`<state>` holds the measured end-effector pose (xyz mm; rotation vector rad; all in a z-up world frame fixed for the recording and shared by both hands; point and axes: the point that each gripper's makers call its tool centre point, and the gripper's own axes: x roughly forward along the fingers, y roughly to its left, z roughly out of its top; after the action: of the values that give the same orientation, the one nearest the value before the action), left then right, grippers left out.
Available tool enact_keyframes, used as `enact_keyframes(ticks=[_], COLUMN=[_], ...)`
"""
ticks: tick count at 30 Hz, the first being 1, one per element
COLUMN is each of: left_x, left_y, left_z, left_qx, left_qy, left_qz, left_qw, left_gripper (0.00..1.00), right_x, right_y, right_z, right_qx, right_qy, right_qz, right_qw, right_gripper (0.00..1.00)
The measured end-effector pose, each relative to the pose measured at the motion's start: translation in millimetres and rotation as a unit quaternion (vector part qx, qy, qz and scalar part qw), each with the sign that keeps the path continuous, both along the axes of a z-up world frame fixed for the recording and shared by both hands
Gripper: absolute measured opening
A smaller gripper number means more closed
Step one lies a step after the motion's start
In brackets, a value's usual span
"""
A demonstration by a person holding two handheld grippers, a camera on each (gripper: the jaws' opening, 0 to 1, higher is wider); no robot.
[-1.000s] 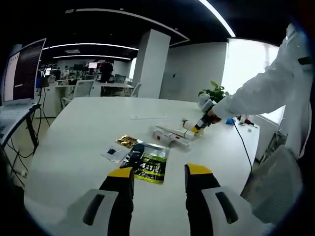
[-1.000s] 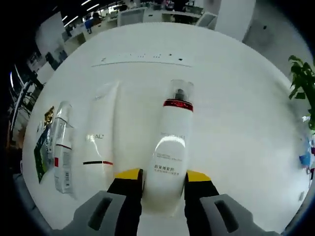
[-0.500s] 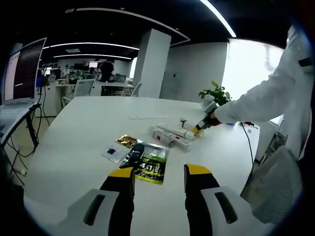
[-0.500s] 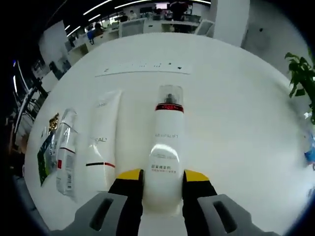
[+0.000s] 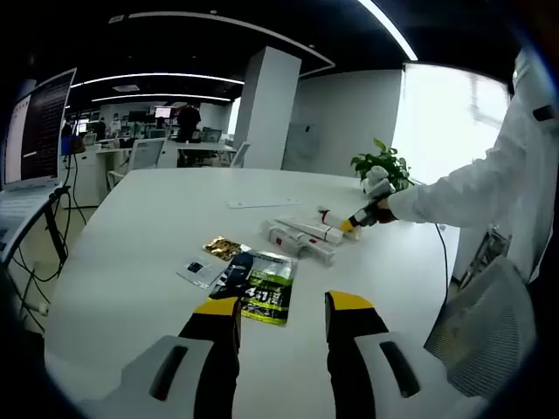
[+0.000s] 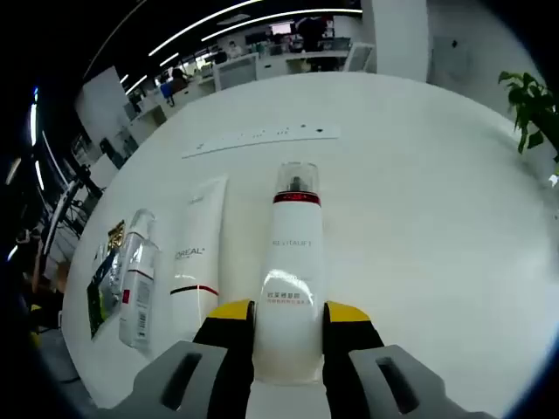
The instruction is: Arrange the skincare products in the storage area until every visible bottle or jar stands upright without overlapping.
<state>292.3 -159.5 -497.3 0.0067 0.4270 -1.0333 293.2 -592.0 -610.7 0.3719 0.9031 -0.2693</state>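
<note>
A: Left to right in the right gripper view: we see a clear flat bottle with a red band (image 6: pixel 137 278) lying on the round white table (image 6: pixel 419 201), then a white squeeze tube with a red stripe (image 6: pixel 197 262) lying beside it, apart.

B: And the white pump bottle with the red collar and clear cap (image 6: pixel 291 271)?

A: Right gripper (image 6: pixel 287 315) is clenched on its base, both jaws touching it. Versus a second ago the cap end sits higher and we see more of the room, so the bottle looks tilted up.

B: Left gripper (image 5: pixel 283 307)?

A: Jaws apart, holding nothing, above the table near a green foil sachet (image 5: pixel 269 294). Unchanged from before. A white sleeve (image 5: pixel 472 188) reaches to the products.
</note>
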Motion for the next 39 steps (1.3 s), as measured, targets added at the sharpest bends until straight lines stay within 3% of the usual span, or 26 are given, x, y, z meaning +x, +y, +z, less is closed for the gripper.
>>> enact_keyframes(ticks=[6, 12, 16, 21, 25, 27, 31, 32, 39], left_x=[-0.3, -4.9, -6.0, -6.6, -8.9, -10.9, -12.4, -12.7, -17.6], left_y=[-1, -10, -17, -30, -41, -45, -52, -55, -72], left_z=[-3.0, -2.3, -0.8, 3.5, 3.5, 4.5, 6.2, 5.9, 7.9], left_qx=[0.006, 0.011, 0.013, 0.001, -0.004, -0.007, -0.018, -0.02, -0.035], left_qy=[0.0, 0.01, 0.011, 0.014, 0.019, 0.02, 0.028, 0.031, 0.05], left_qz=[-0.009, -0.024, -0.032, -0.043, -0.053, -0.057, -0.063, -0.066, -0.077], left_qw=[0.9999, 0.9996, 0.9994, 0.999, 0.9984, 0.9982, 0.9975, 0.9971, 0.9952], left_gripper=[0.32, 0.31, 0.31, 0.31, 0.32, 0.32, 0.32, 0.32, 0.32], right_x=[-4, -9, -13, -27, -35, -35, -36, -34, -40], right_y=[1, 2, 8, 22, 28, 26, 26, 22, 29], right_z=[2.7, 6.6, 10.5, 17.9, 21.9, 21.7, 25.8, 25.8, 25.5], right_qx=[0.035, 0.086, 0.134, 0.198, 0.228, 0.249, 0.299, 0.318, 0.374], right_qy=[-0.003, -0.028, -0.058, -0.095, -0.111, -0.122, -0.155, -0.166, -0.205], right_qz=[-0.015, -0.047, -0.073, -0.112, -0.13, -0.144, -0.168, -0.176, -0.199], right_qw=[0.9993, 0.9948, 0.9866, 0.9691, 0.9586, 0.95, 0.9263, 0.9167, 0.8823], right_gripper=[0.21, 0.21, 0.21, 0.21, 0.21, 0.21, 0.21, 0.21, 0.21])
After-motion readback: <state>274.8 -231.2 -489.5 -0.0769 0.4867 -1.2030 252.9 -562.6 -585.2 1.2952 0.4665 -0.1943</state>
